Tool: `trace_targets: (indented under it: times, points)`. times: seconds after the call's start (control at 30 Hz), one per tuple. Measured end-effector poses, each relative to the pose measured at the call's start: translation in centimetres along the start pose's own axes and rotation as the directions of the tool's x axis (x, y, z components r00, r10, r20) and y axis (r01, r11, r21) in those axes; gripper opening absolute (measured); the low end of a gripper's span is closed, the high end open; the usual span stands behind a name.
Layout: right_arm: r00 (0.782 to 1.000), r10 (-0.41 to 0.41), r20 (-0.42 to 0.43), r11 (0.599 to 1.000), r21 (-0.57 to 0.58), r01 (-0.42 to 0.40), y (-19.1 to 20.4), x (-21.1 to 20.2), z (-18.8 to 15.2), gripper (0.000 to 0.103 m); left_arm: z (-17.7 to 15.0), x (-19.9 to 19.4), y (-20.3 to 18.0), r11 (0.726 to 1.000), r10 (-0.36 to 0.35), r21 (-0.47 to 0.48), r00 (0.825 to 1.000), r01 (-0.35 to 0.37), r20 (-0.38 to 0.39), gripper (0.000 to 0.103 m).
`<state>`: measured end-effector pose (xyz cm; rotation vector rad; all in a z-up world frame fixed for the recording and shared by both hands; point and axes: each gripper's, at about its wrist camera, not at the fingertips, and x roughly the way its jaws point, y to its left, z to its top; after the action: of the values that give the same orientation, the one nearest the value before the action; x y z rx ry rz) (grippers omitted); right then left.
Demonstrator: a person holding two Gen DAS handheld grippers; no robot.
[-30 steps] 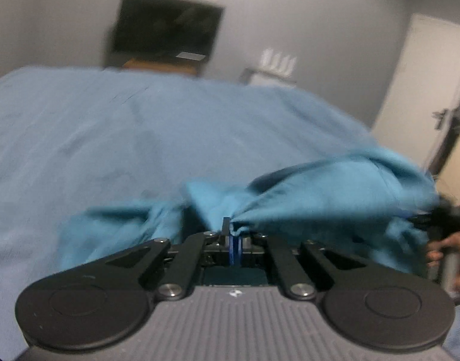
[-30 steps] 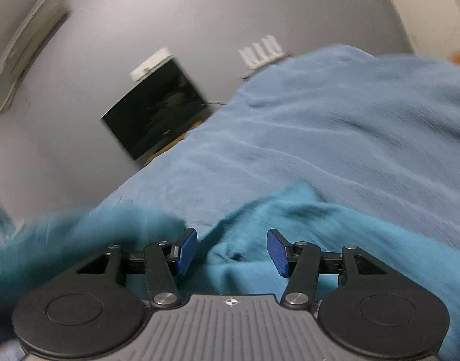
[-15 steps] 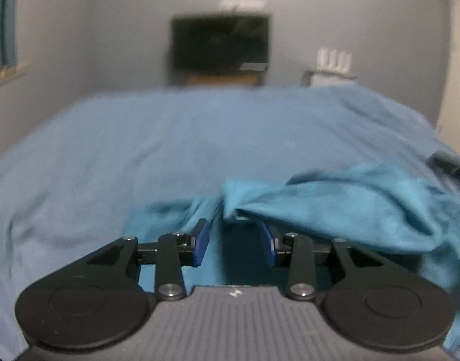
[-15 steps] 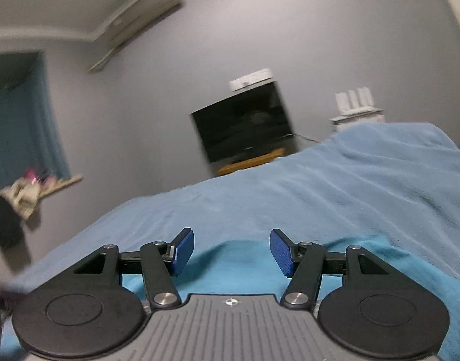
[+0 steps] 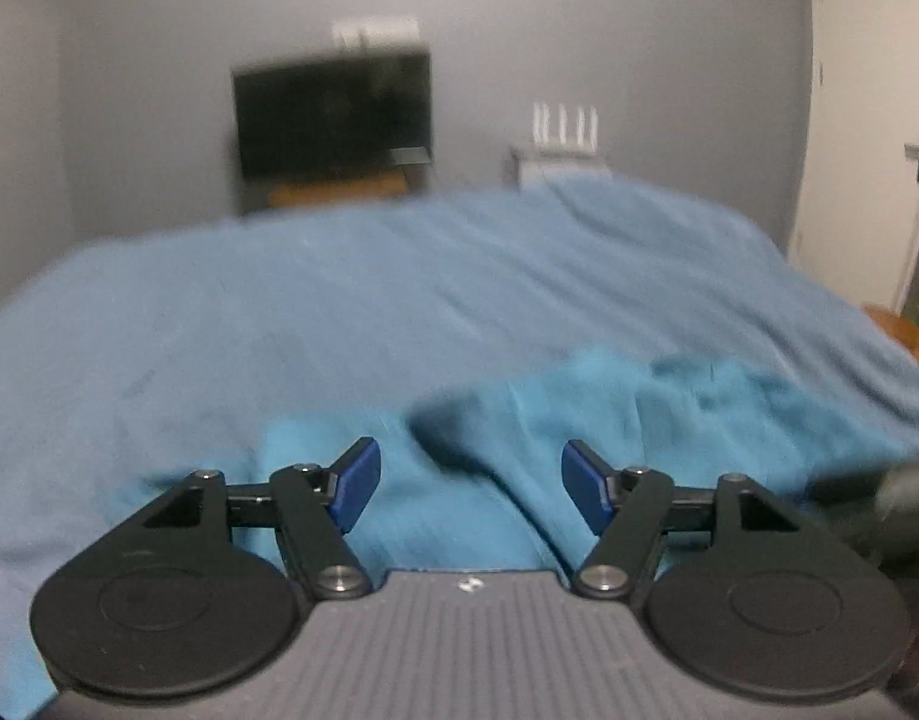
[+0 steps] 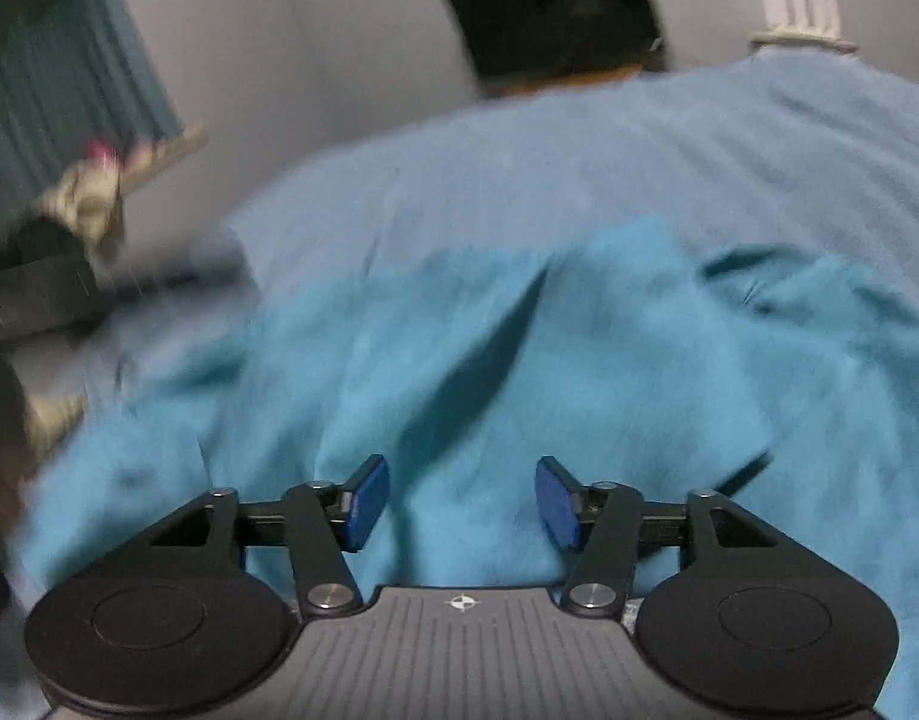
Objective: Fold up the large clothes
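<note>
A bed (image 5: 339,300) under a pale blue sheet fills a grey-walled room, a dark television (image 5: 333,114) beyond it. The teal garment (image 6: 489,360) lies rumpled on the bed. The left tongs (image 5: 470,483), pinching the garment a second ago, now stand spread; the right tongs (image 6: 462,501) remain spread, empty.

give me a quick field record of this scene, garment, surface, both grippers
garment: teal garment, crumpled and unfolded
surface: lighter blue bedsheet, garment lying on it
left gripper: open, holding nothing, over the garment
right gripper: open, holding nothing, over the garment
background: dark TV on grey wall
image quality: motion blur in both views
</note>
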<state>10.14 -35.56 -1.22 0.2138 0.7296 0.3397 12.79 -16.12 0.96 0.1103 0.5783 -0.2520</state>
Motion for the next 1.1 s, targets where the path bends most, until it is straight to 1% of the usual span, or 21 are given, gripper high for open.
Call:
trace_targets:
  times: [0.07,0.13,0.17,0.23,0.3,0.37,0.43,0.47,0.57,0.67,0.7,0.77,0.83,0.87,0.93,1.0,1.03,1.1]
  points:
    - [0.994,-0.024,0.106,0.999,0.05,0.019,-1.5,-1.2,0.9,0.06,-0.8,2.6,0.0,1.0,-0.016,0.017,0.997,0.017,-0.073,0.066]
    - [0.981,-0.038,0.19,0.994,0.104,0.018,-2.8,-1.5,1.3,0.062,-2.3,4.0,0.5,0.999,-0.013,0.049,0.992,0.019,-0.126,0.066]
    - [0.974,-0.039,0.222,0.993,0.118,0.013,-3.4,-1.1,1.4,0.062,-3.0,4.7,0.8,0.998,-0.01,0.052,0.99,0.017,-0.143,0.066]
    - [0.97,-0.048,0.239,0.995,0.094,0.026,-3.6,0.3,1.2,0.062,-4.1,5.4,1.4,0.999,-0.021,0.026,0.986,0.026,-0.165,0.066]
    - [0.975,-0.087,0.205,0.996,0.014,0.086,-2.8,3.1,1.0,0.061,-4.6,6.7,1.6,1.0,-0.024,0.005,0.981,0.025,-0.191,0.069]
    - [0.98,-0.15,0.133,0.987,-0.039,0.157,-2.1,5.2,0.3,0.057,-5.6,8.3,1.8,1.0,-0.024,-0.005,0.977,0.023,-0.211,0.072]
    - [0.973,-0.224,0.059,0.974,-0.014,0.225,-2.6,6.9,-0.1,0.05,-6.6,9.4,1.8,1.0,-0.02,-0.009,0.976,0.019,-0.217,0.077]
    - [0.968,-0.246,0.037,0.969,0.004,0.246,-2.9,7.3,-0.2,0.049,-7.1,9.4,1.9,1.0,-0.02,-0.013,0.975,0.018,-0.219,0.079]
    - [0.967,-0.255,0.023,0.966,0.058,0.254,-4.4,7.6,-0.3,0.047,-7.1,10.3,1.8,1.0,-0.007,0.008,0.975,0.009,-0.222,0.081]
    - [0.967,-0.253,0.038,0.966,0.062,0.251,-4.5,7.3,-0.5,0.045,-7.2,10.1,1.5,1.0,0.01,0.025,0.975,-0.004,-0.223,0.083]
    - [0.967,-0.253,0.042,0.967,0.057,0.25,-4.5,7.8,-0.8,0.045,-7.0,9.6,1.5,1.0,0.016,0.021,0.975,-0.012,-0.223,0.083]
    - [0.968,-0.243,0.058,0.969,0.06,0.239,-4.7,7.4,-1.1,0.046,-6.5,8.3,1.3,0.999,0.036,0.007,0.974,-0.035,-0.224,0.083]
    - [0.972,-0.226,0.072,0.972,0.087,0.219,-4.8,6.5,-1.6,0.054,-6.2,6.4,1.4,0.998,0.05,-0.018,0.977,-0.055,-0.209,0.083]
    - [0.975,-0.211,0.077,0.973,0.112,0.202,-4.9,6.0,-1.9,0.056,-6.2,5.3,1.3,0.998,0.048,-0.025,0.98,-0.053,-0.192,0.083]
    - [0.977,-0.19,0.097,0.971,0.169,0.172,-5.3,4.6,-2.0,0.066,-6.5,3.3,1.2,0.999,0.034,-0.03,0.984,-0.04,-0.173,0.083]
    - [0.973,-0.194,0.122,0.962,0.217,0.165,-5.3,3.0,-2.2,0.071,-7.4,1.8,0.8,0.999,0.011,-0.038,0.983,-0.019,-0.181,0.083]
    - [0.971,-0.198,0.132,0.958,0.236,0.163,-5.2,2.1,-2.3,0.074,-8.0,1.3,0.5,1.0,-0.002,-0.021,0.98,-0.002,-0.197,0.083]
    - [0.967,-0.207,0.146,0.948,0.274,0.162,-5.0,0.5,-2.5,0.076,-9.4,0.7,-0.3,0.999,0.001,0.038,0.974,0.007,-0.227,0.083]
